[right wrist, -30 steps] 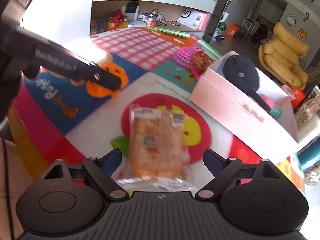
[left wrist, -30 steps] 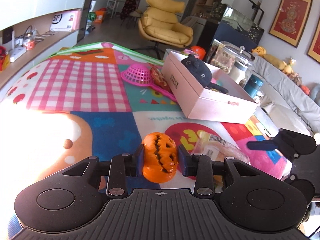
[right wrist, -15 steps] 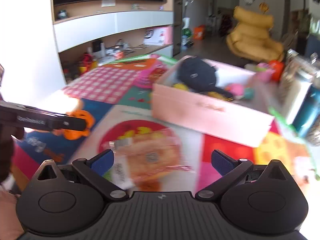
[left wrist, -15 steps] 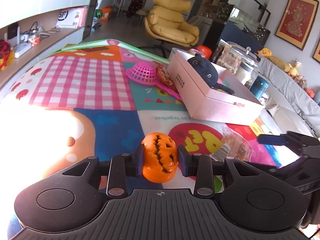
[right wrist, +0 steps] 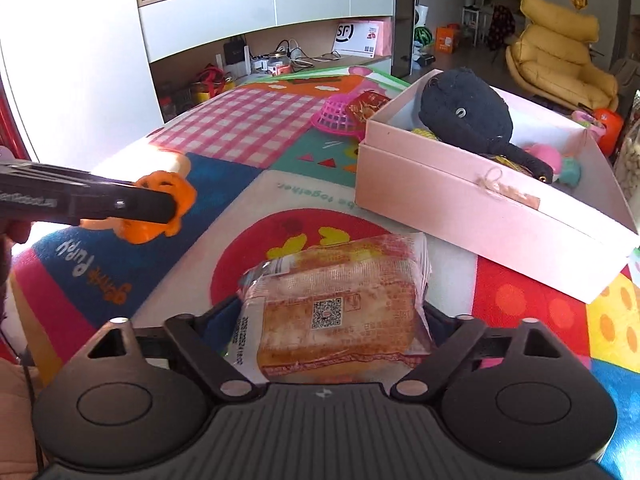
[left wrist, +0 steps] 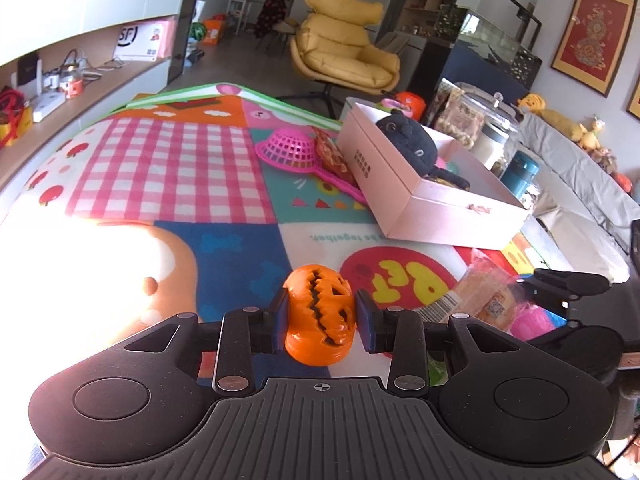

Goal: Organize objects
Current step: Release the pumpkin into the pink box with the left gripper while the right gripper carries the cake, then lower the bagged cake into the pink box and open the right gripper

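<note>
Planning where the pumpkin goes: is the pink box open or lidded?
Open. The pink box has no lid on top; the black plush toy and other small toys show inside it.

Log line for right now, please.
left gripper: shut on orange pumpkin toy | right gripper: closing around wrapped bread | pink box: open

Yellow armchair (left wrist: 344, 56) on grey floor (left wrist: 240, 60). Shelf unit (right wrist: 264, 12) along wall. Framed pictures (left wrist: 588, 36) on grey wall. Bright glare on mat (left wrist: 168, 168).
</note>
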The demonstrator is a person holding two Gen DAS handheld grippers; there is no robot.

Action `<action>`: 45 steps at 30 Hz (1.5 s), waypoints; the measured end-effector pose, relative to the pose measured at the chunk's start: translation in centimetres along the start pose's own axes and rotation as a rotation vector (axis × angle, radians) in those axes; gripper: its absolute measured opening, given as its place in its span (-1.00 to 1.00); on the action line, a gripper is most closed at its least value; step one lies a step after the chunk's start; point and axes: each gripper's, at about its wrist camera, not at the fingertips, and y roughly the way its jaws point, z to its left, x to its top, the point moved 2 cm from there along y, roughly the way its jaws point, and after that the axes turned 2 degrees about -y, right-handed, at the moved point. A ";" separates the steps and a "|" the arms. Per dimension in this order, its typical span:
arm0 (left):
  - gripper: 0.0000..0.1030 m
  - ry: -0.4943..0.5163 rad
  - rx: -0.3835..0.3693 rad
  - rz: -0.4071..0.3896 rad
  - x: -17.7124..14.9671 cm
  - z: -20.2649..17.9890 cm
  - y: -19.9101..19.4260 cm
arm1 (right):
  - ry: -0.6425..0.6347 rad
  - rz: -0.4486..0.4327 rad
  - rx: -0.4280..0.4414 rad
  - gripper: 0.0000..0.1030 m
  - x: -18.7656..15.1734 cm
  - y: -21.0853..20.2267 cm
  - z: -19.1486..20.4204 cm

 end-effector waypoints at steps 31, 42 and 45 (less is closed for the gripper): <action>-0.29 0.022 -0.173 -0.150 6.8 -4.9 6.9 | 0.232 -0.350 -0.234 0.60 7.0 -9.3 -11.3; -0.29 -0.096 -0.082 -0.081 5.1 2.2 6.6 | 0.389 -0.371 -0.300 1.00 9.0 -4.3 -14.5; -0.29 -0.106 -0.095 -0.056 4.4 2.3 7.6 | 0.372 -0.326 -0.325 1.00 4.8 -3.7 -12.4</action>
